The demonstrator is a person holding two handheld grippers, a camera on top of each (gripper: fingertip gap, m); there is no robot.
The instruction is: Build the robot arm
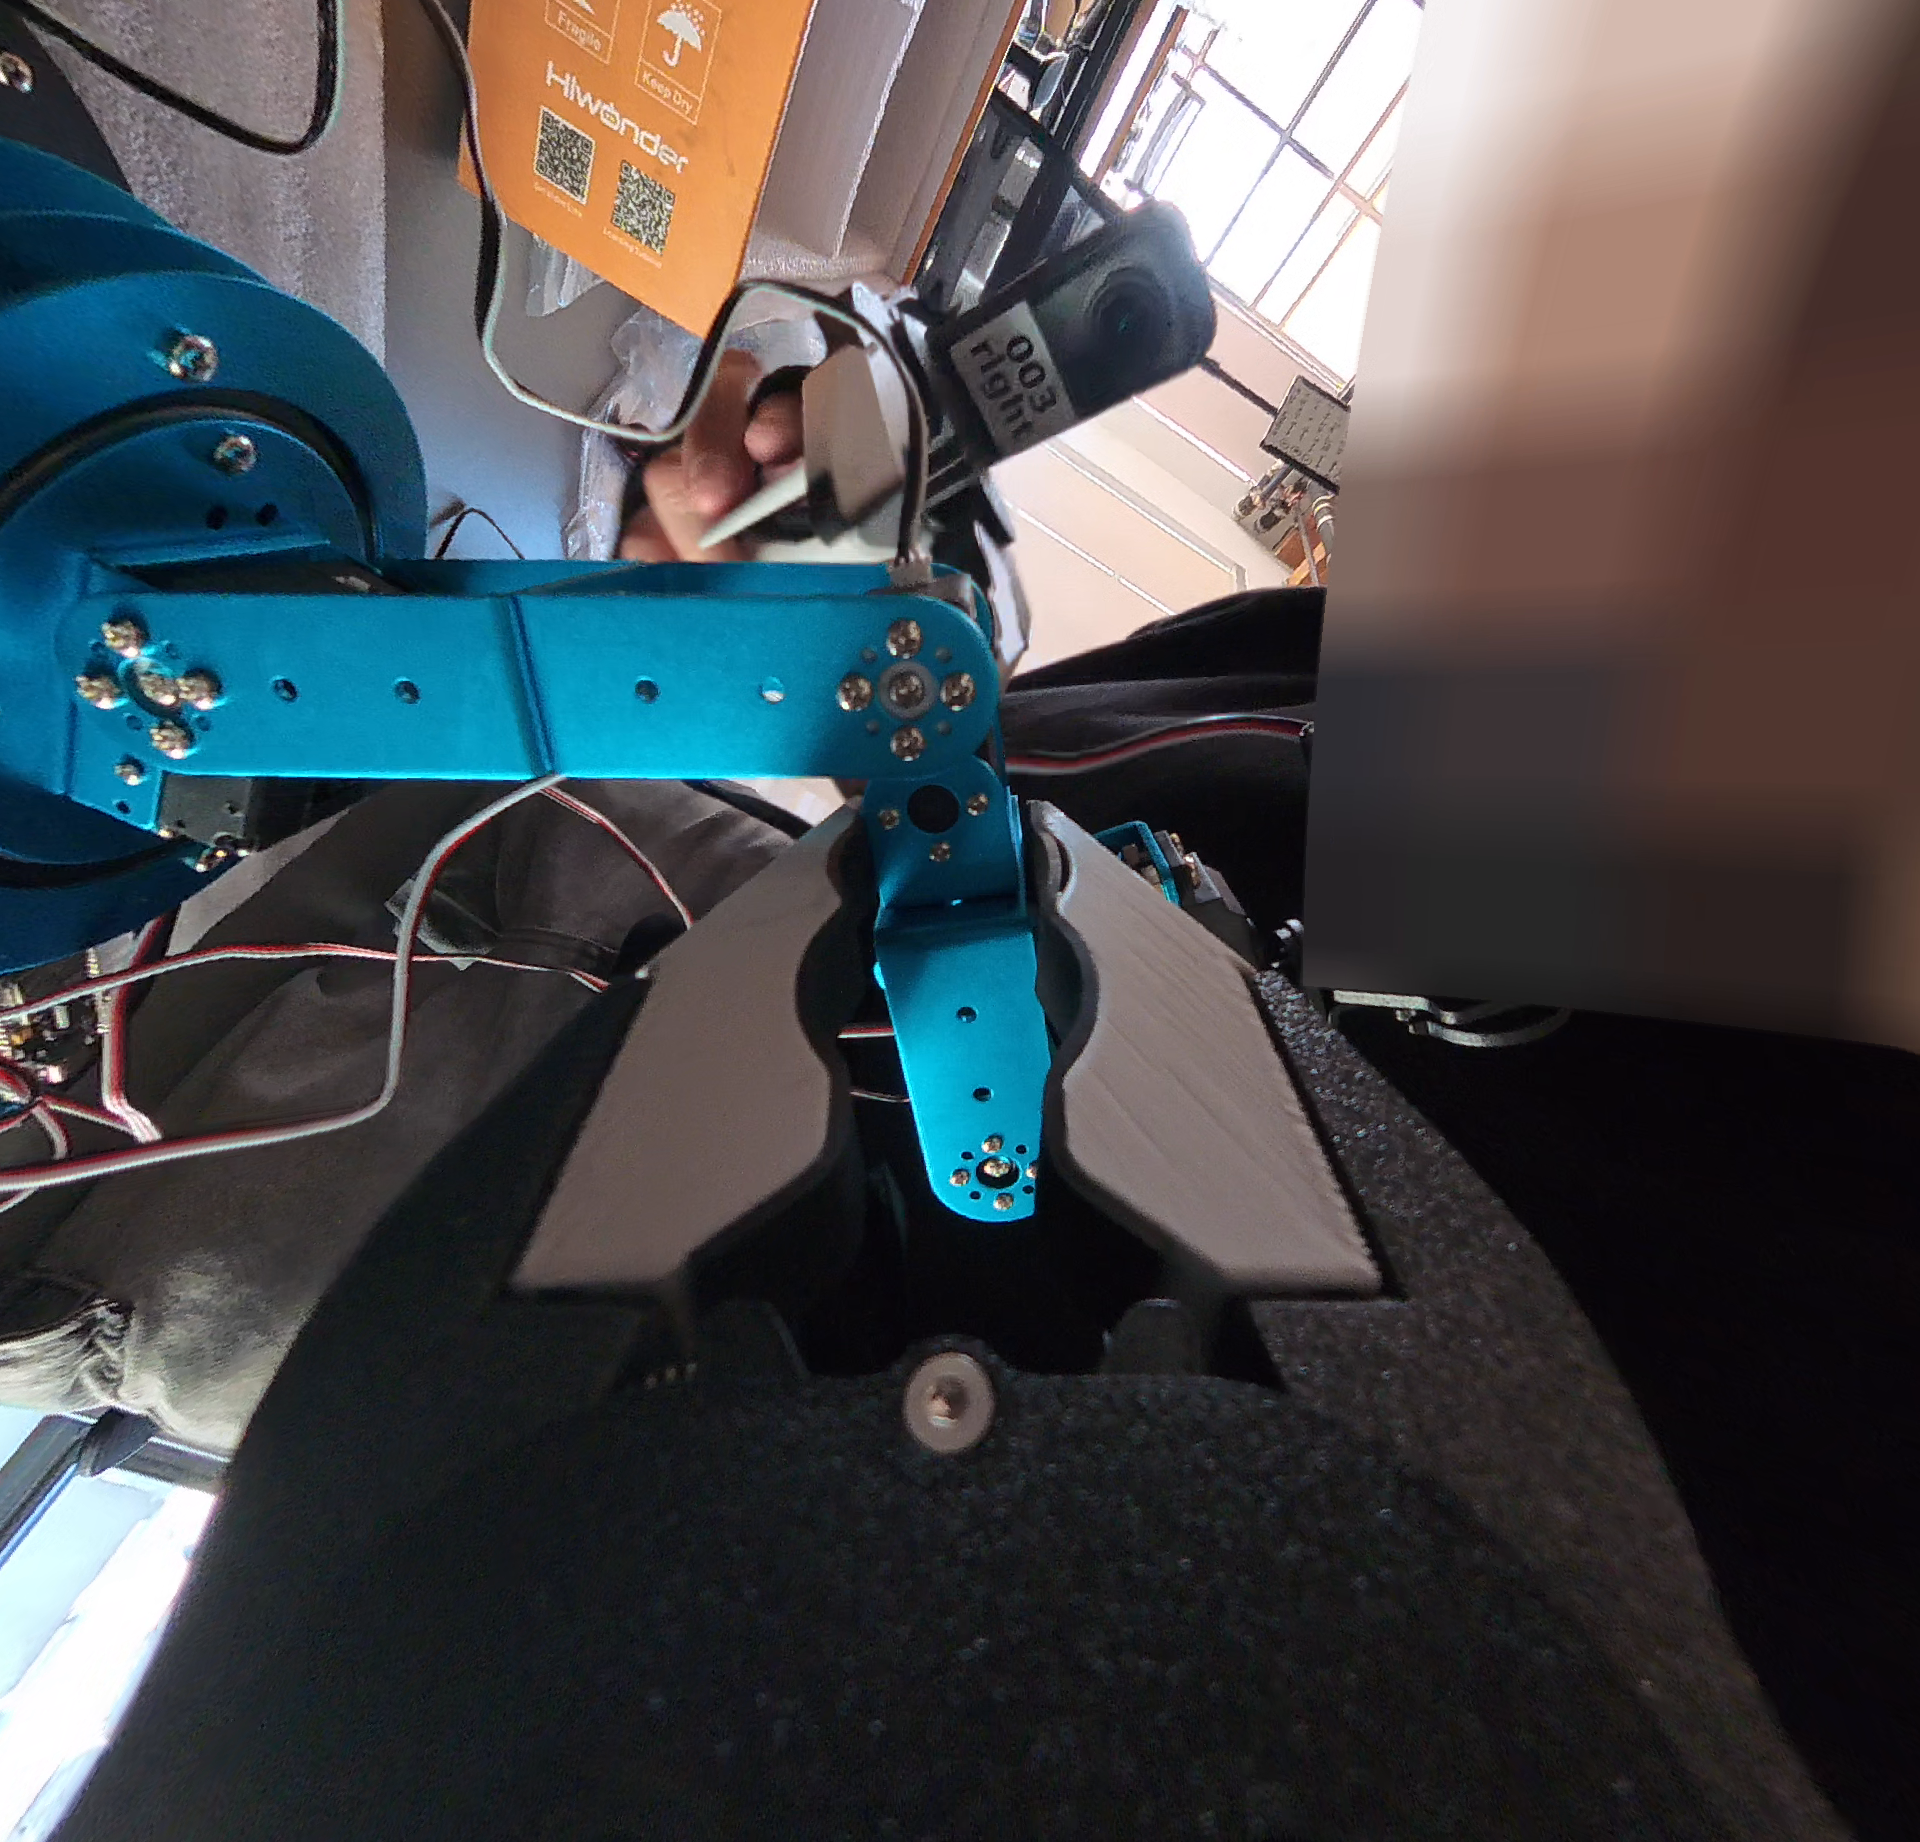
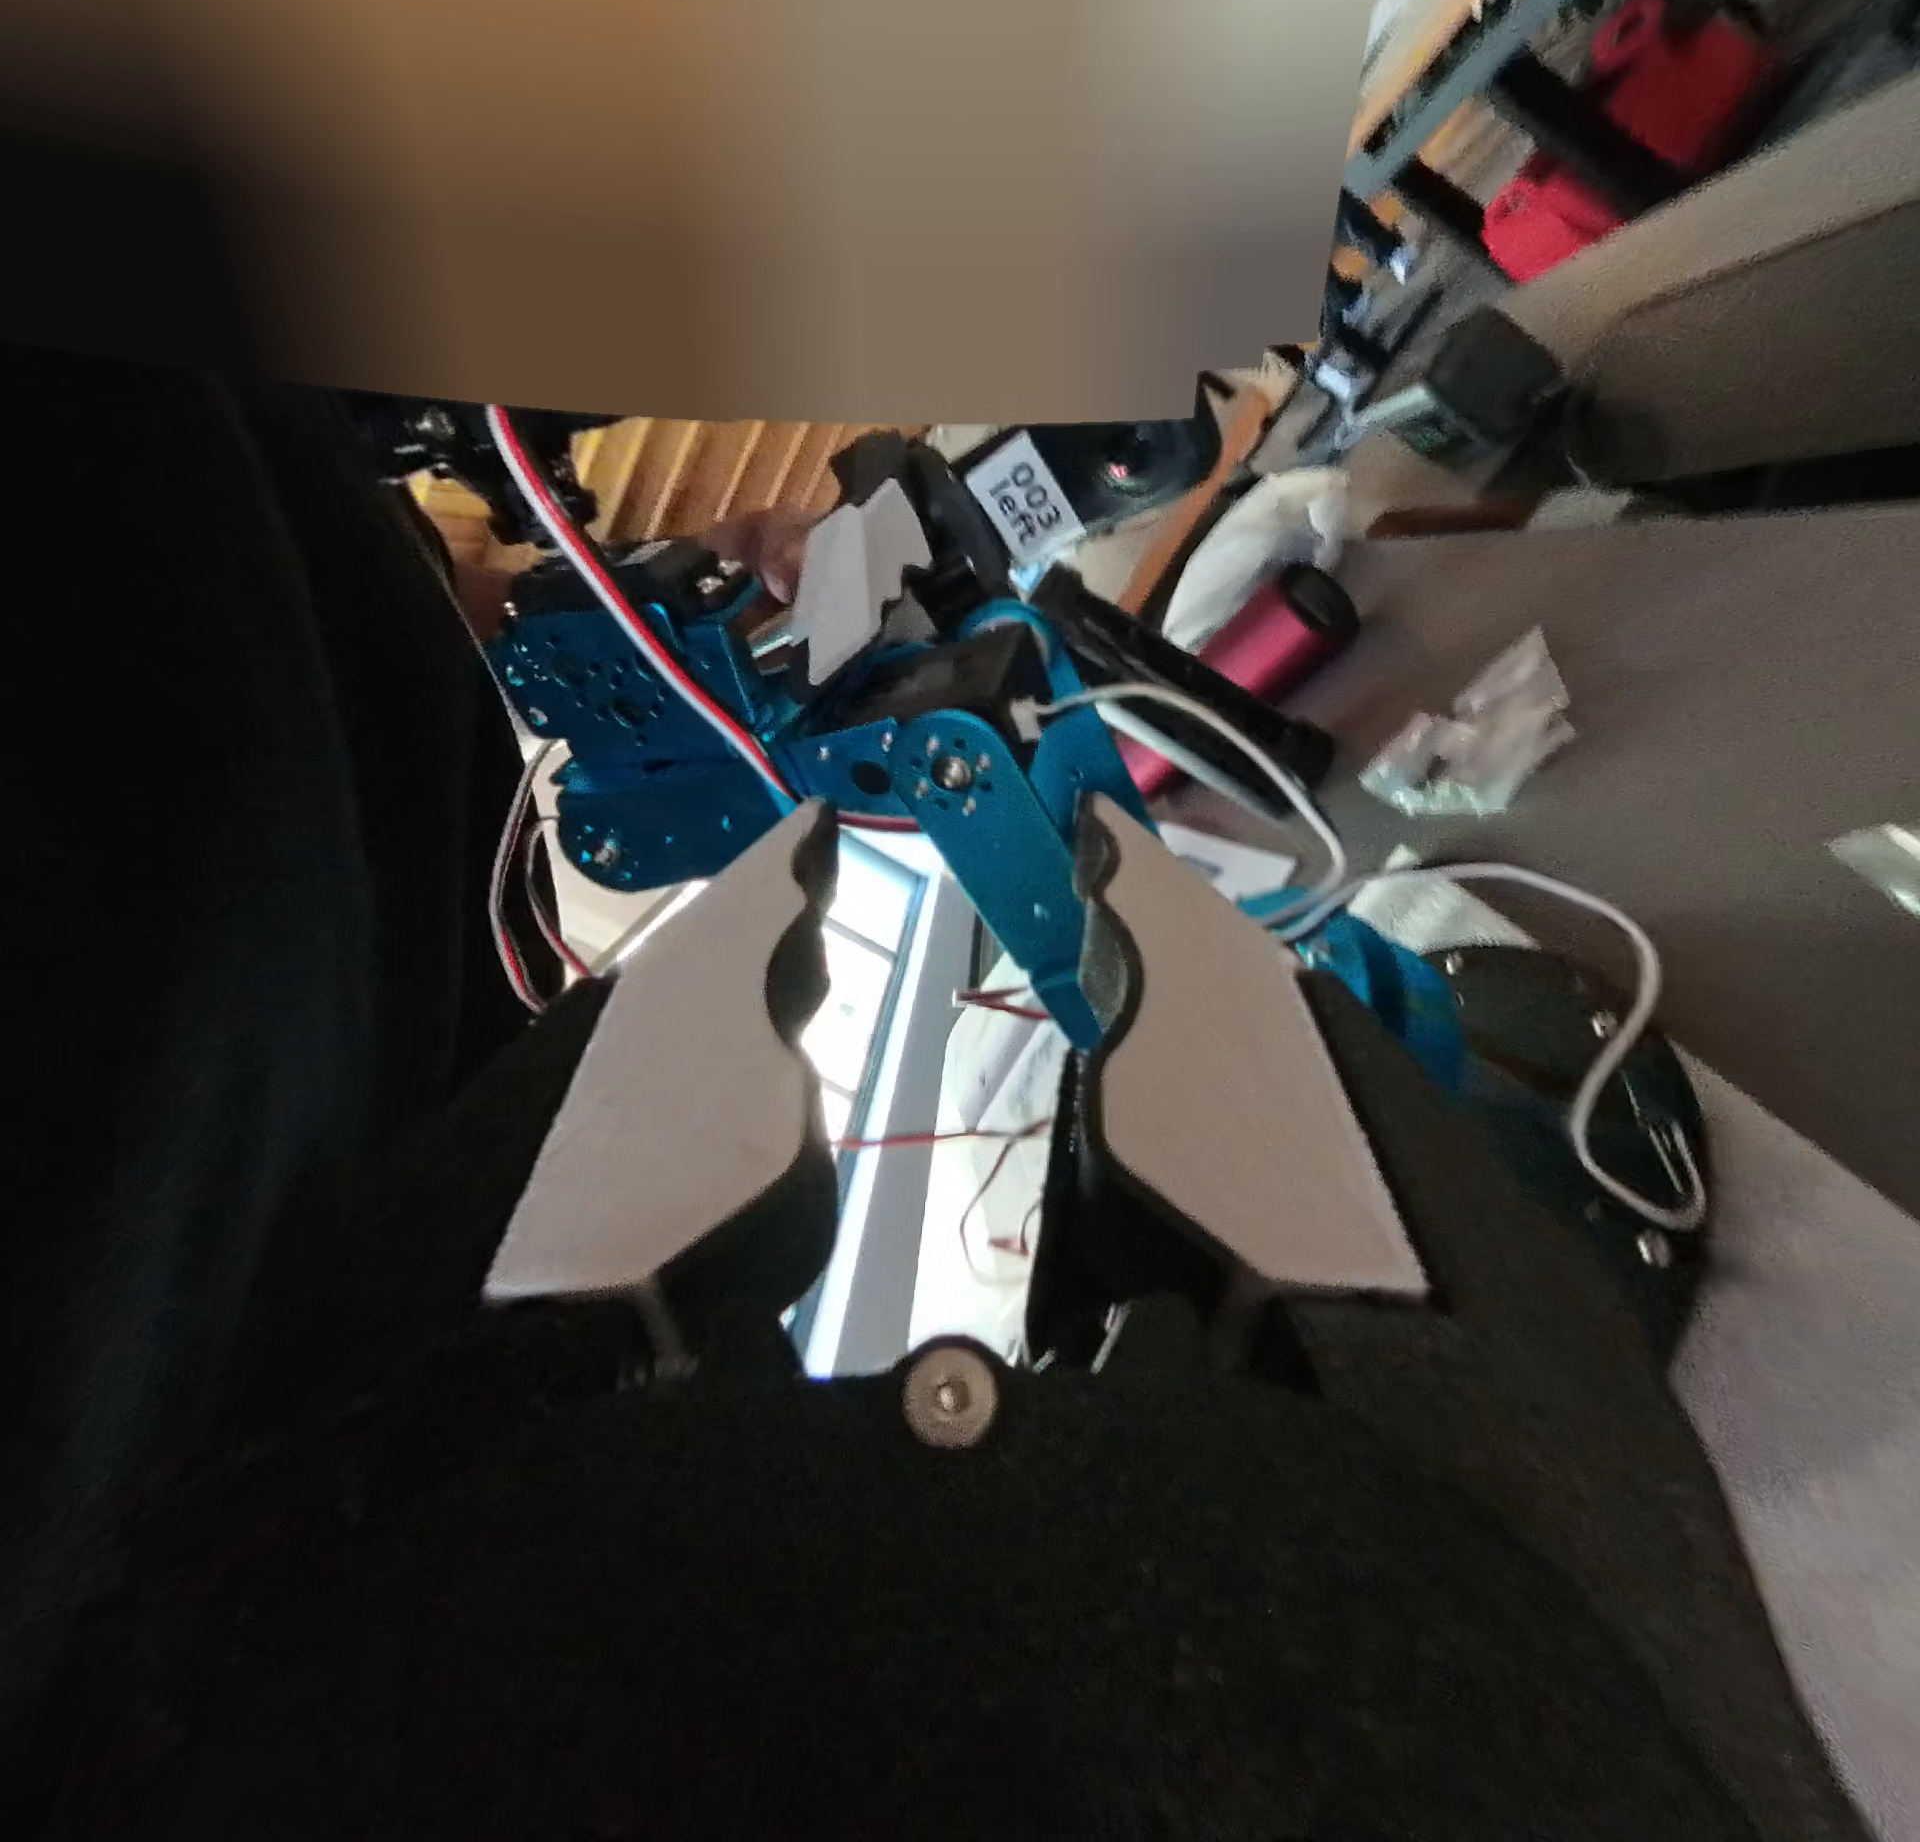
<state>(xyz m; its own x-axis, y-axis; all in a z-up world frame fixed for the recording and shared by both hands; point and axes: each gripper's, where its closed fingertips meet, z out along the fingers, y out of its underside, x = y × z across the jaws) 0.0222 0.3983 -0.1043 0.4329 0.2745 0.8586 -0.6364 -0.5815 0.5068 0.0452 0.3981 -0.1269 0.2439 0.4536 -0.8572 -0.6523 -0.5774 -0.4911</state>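
Note:
A small blue metal robot arm (image 1: 644,686) with servo joints and a round blue base (image 1: 187,504) hangs between both grippers. My left gripper (image 1: 940,831) has its grey fingers (image 1: 686,1075) closed around the arm's lower blue link (image 1: 966,1023). In the right wrist view the same arm (image 2: 644,732) shows. One of its blue links (image 2: 997,857) lies between the jaws of my right gripper (image 2: 956,810), against the right finger (image 2: 1226,1044), with a wide gap to the left finger. The other gripper shows farther off in each view, in the left wrist view (image 1: 821,473) and in the right wrist view (image 2: 862,587).
An orange cardboard box (image 1: 644,99) stands on the grey table (image 2: 1714,670). Loose servo wires (image 1: 405,1013) and a circuit board (image 1: 42,1044) hang at the left. A maroon bottle (image 2: 1257,639) and small plastic bags (image 2: 1475,732) lie on the table. A person's dark clothing fills the left. Spacing between my two grippers at the tips: around 4 cm.

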